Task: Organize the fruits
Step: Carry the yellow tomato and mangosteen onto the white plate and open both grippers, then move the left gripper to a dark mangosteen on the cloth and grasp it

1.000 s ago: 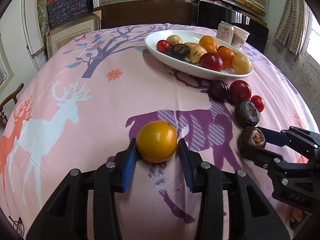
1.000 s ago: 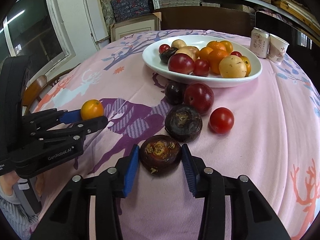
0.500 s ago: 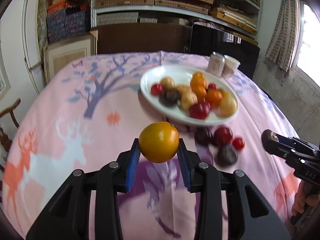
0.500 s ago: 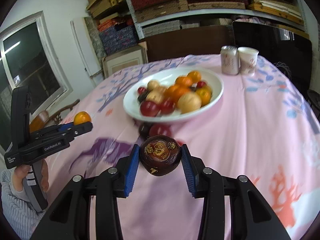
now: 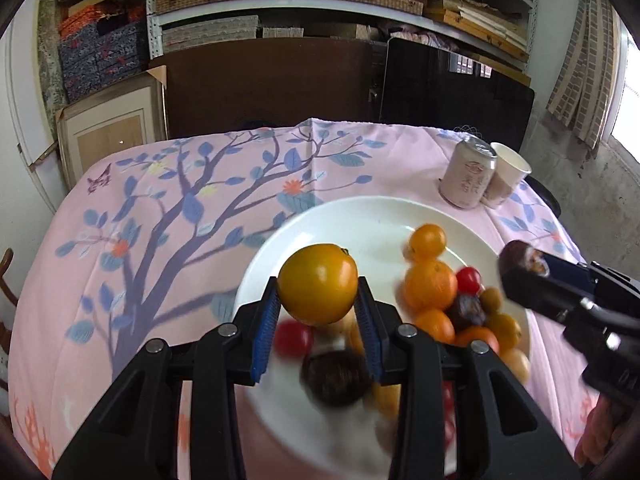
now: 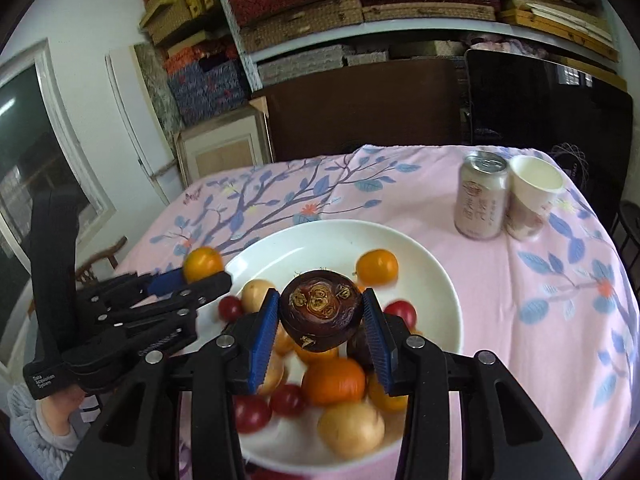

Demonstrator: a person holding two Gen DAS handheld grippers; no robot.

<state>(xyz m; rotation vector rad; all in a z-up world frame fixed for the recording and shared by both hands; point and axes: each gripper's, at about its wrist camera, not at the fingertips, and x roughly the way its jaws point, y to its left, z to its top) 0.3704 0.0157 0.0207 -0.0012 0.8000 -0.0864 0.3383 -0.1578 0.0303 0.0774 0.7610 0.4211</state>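
My left gripper (image 5: 317, 316) is shut on a yellow-orange tomato (image 5: 317, 283) and holds it above the left part of the white plate (image 5: 360, 220). My right gripper (image 6: 320, 320) is shut on a dark brown water chestnut (image 6: 321, 309) and holds it above the middle of the plate (image 6: 320, 236). The plate holds several oranges, red tomatoes, pale fruits and dark ones. The right gripper and its chestnut (image 5: 520, 261) show at the right of the left wrist view. The left gripper with its tomato (image 6: 202, 264) shows at the left of the right wrist view.
A drink can (image 6: 482, 196) and a paper cup (image 6: 534, 196) stand on the pink patterned tablecloth (image 6: 520, 280) behind the plate at the right. Shelves with baskets and a dark panel stand behind the table. A chair (image 6: 100, 258) is at the left.
Both grippers have lifted their fruits off the cloth and carried them forward to above the plate. The fruits left on the cloth are out of view now.
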